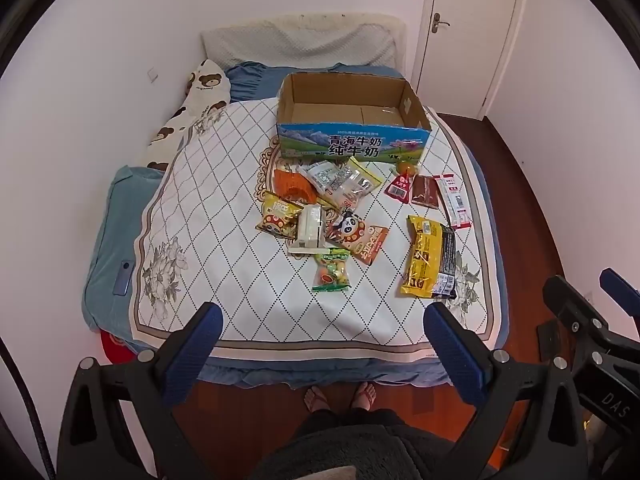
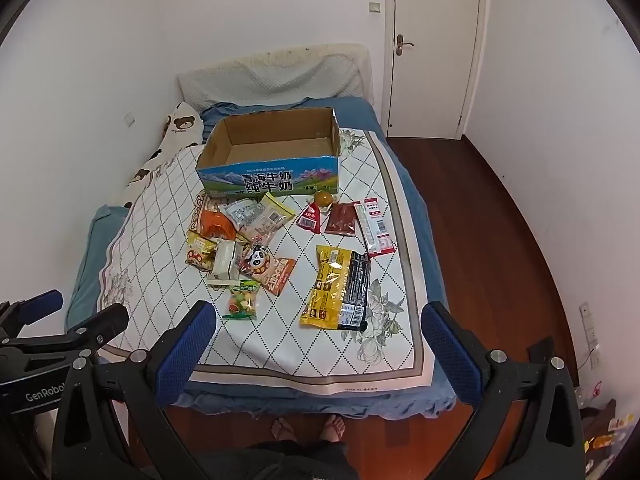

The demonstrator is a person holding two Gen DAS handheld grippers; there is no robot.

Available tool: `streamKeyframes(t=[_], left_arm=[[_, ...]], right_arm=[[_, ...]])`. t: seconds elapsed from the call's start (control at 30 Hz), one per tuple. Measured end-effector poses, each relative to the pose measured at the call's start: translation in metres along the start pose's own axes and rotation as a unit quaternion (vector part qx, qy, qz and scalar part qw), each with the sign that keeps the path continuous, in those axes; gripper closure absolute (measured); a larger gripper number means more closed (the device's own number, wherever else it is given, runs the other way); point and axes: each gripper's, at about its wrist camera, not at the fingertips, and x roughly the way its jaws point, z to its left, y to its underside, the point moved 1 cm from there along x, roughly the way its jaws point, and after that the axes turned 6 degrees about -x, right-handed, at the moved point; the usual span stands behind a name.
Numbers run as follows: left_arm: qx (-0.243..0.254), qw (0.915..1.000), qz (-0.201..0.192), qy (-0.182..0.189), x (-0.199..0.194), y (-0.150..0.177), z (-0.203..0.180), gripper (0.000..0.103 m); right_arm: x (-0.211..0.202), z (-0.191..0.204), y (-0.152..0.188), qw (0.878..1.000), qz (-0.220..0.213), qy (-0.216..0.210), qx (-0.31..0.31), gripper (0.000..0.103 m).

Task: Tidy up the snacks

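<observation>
Left wrist view shows my left tongs [image 1: 322, 344] wide apart with nothing between them, up above the foot of the bed [image 1: 100, 248]. My right tongs [image 2: 318, 344] are wide apart too, and they hold nothing. All the snacks lie well ahead of both tongs on a white cloth [image 1: 224, 184] with a diamond pattern.

Nearest to my tongs is a small green candy bag [image 1: 331, 270]. Just behind it lie a panda bag [image 1: 356, 236], a white pack [image 1: 308, 228] and a yellow mushroom bag [image 1: 278, 216]. A big yellow and black bag [image 1: 428, 256] lies off to the right. Farther back are a red packet [image 1: 400, 188], a brown packet [image 1: 426, 192] and a long red and white stick pack [image 1: 454, 200].

Behind them all sits an open cardboard milk box [image 1: 352, 146], and it is empty.

Left view alone shows a phone [image 1: 122, 278] on the blue blanket. Right view alone shows wall sockets [image 2: 590, 332] by the wood floor [image 2: 480, 216]. Both show my feet [image 1: 340, 396] in sandals.
</observation>
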Motion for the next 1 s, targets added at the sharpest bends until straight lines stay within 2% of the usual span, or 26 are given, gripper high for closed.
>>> streamKeyframes(t=[1.0], left_arm=[[-0.001, 1.0, -0.006, 0.003, -0.0043, -0.0009, -0.0044, 0.0]], right_arm=[[-0.0047, -0.0071, 0.0036, 1.0, 0.008, -0.013, 0.014, 0.0]])
